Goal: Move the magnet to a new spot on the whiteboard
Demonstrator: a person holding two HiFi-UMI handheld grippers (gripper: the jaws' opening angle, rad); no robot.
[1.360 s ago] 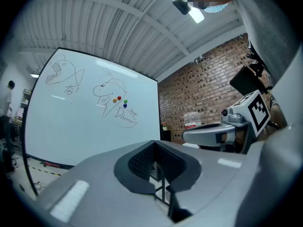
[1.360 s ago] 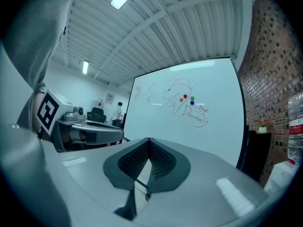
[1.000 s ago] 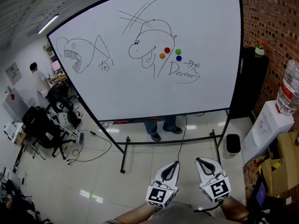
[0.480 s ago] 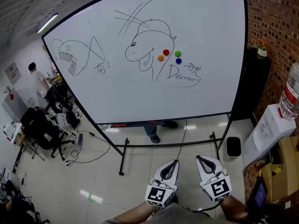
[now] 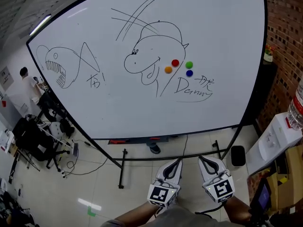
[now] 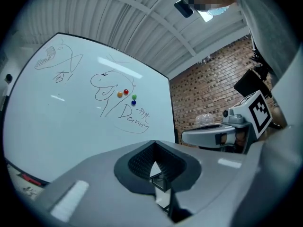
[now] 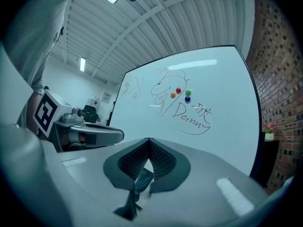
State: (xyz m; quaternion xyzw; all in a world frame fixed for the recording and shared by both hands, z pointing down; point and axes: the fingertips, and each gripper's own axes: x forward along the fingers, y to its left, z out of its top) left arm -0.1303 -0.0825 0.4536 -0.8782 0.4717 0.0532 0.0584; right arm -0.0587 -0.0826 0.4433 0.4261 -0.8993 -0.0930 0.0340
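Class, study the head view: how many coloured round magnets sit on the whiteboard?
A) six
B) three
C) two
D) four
D: the orange magnet, red magnet, green magnet and blue magnet cluster together on the whiteboard, beside the drawn head.

The whiteboard (image 5: 118,108) was white with a black frame, marked with black line drawings and black handwriting. Its magnets were coloured as follows: red magnet (image 5: 175,63), orange magnet (image 5: 168,70), green magnet (image 5: 189,65), blue magnet (image 5: 189,73). The brick wall (image 5: 285,27) was red-brown with pale mortar lines. The left gripper (image 5: 179,162) and right gripper (image 5: 200,161) were light grey with black textured pads, and each carried a cube patterned with black-and-white square markers. The floor (image 5: 94,183) was pale glossy tile.
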